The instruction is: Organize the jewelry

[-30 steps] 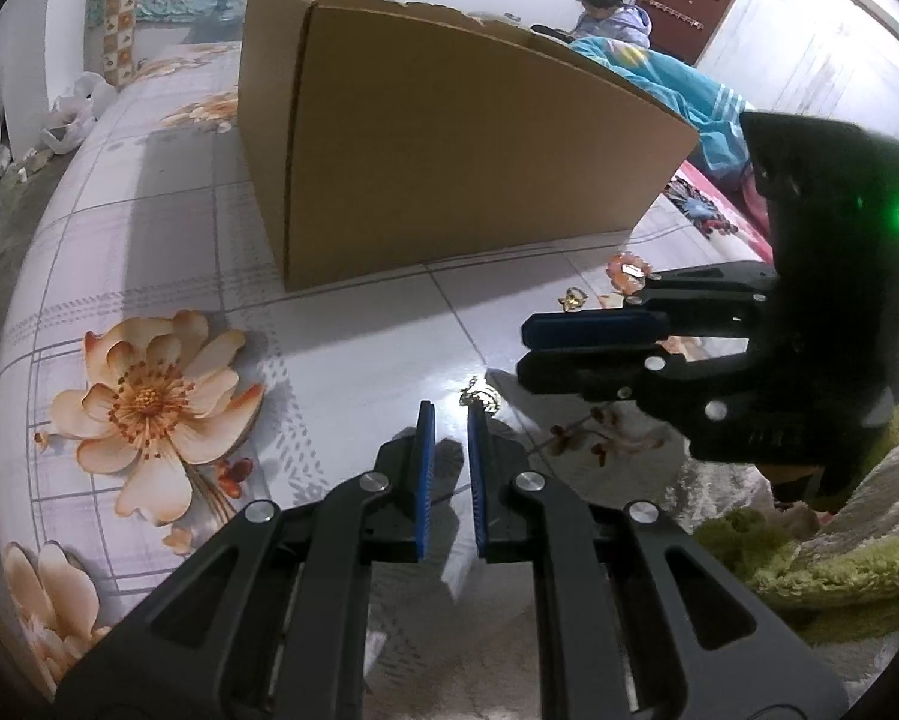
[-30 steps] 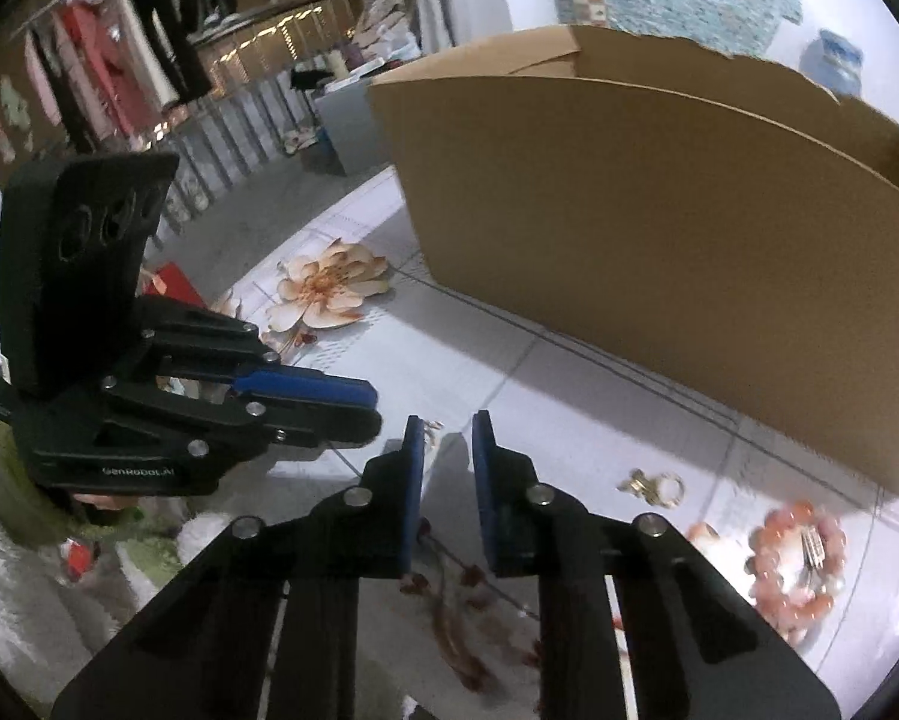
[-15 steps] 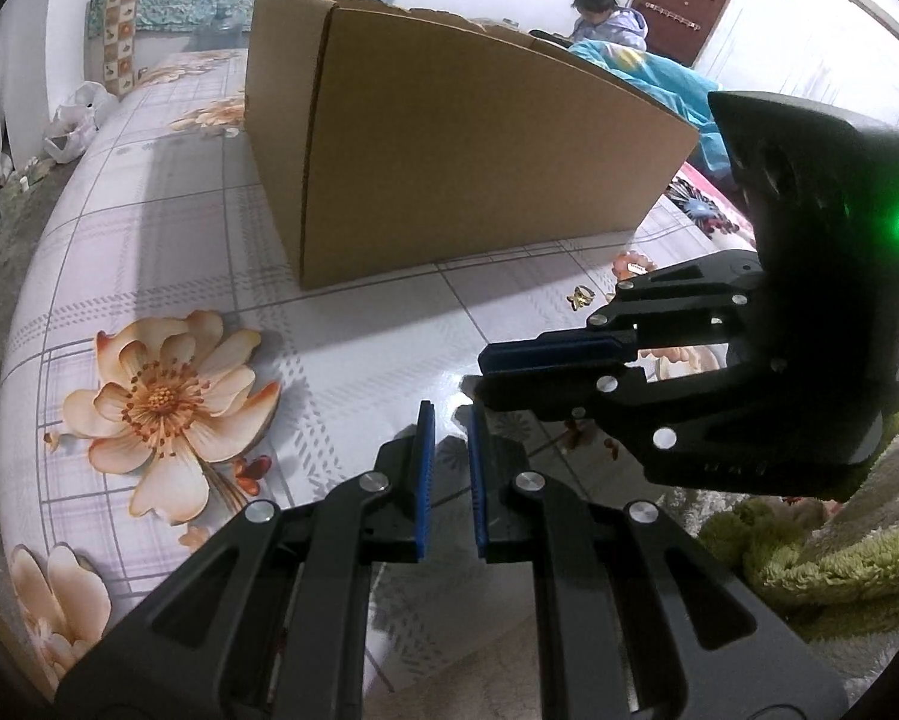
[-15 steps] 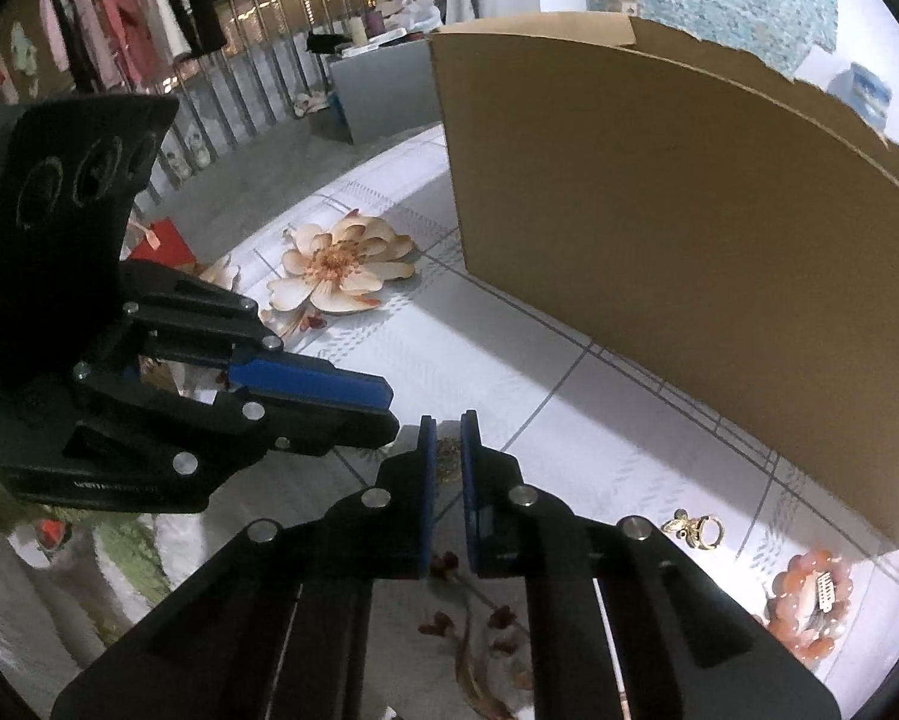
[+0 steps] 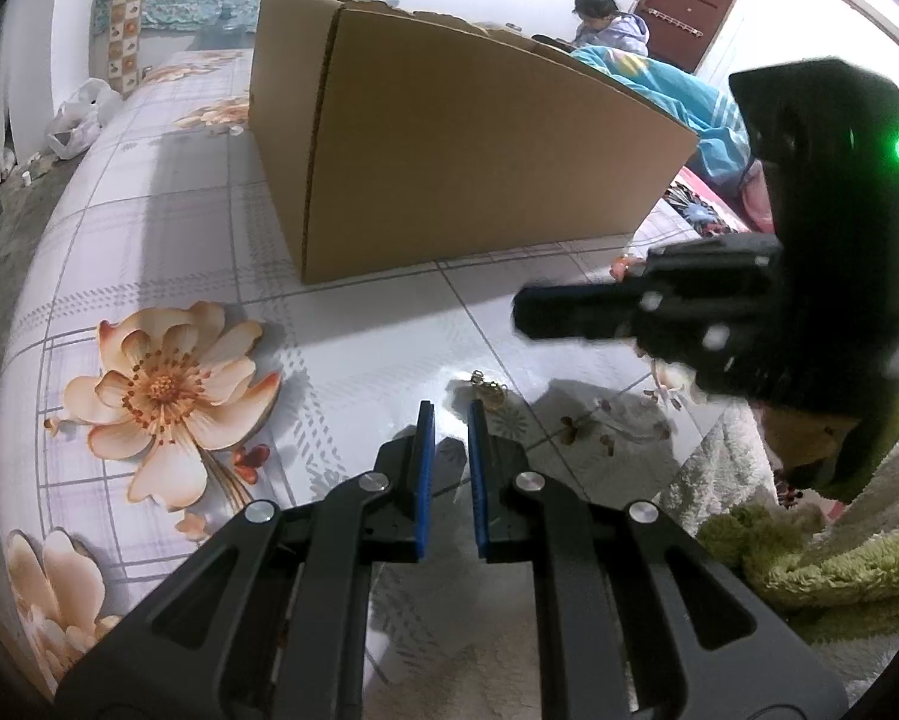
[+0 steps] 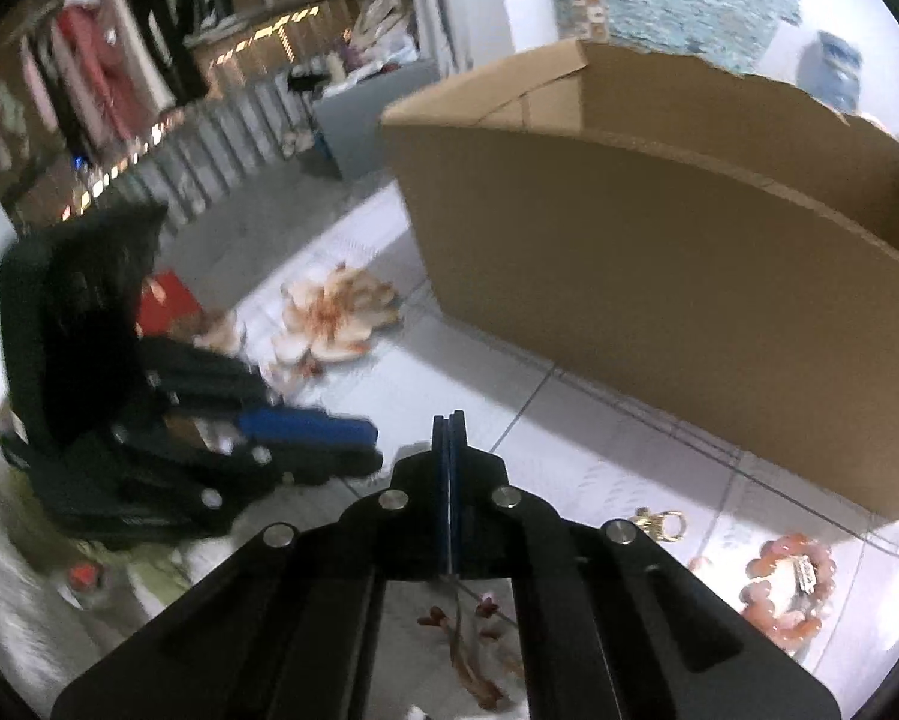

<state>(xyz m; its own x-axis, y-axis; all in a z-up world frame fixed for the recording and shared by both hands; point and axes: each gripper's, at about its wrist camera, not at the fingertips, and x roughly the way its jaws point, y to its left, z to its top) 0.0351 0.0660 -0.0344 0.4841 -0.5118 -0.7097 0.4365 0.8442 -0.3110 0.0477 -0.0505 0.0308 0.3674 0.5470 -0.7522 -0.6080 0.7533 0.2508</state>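
Observation:
A small gold jewelry piece [image 5: 488, 390] lies on the flowered cloth just ahead and right of my left gripper [image 5: 447, 414], which is slightly open and empty. My right gripper [image 6: 449, 420] is fully shut with nothing visible between its pads; it shows in the left wrist view [image 5: 527, 315] raised above the cloth. A gold ring clasp [image 6: 659, 522] and an orange bead bracelet [image 6: 788, 588] lie at the right in the right wrist view. A large open cardboard box [image 5: 449, 168] stands behind; it also shows in the right wrist view [image 6: 659, 300].
The flowered tablecloth [image 5: 167, 384] covers the surface. A green and white fluffy towel [image 5: 809, 558] lies at the right. A person [image 5: 608, 24] sits far behind the box. Clothes racks [image 6: 119, 78] stand at the left in the right wrist view.
My right gripper has closed fully and lifted up and back to the right, uncovering the gold piece on the cloth. My left gripper has stayed almost still.

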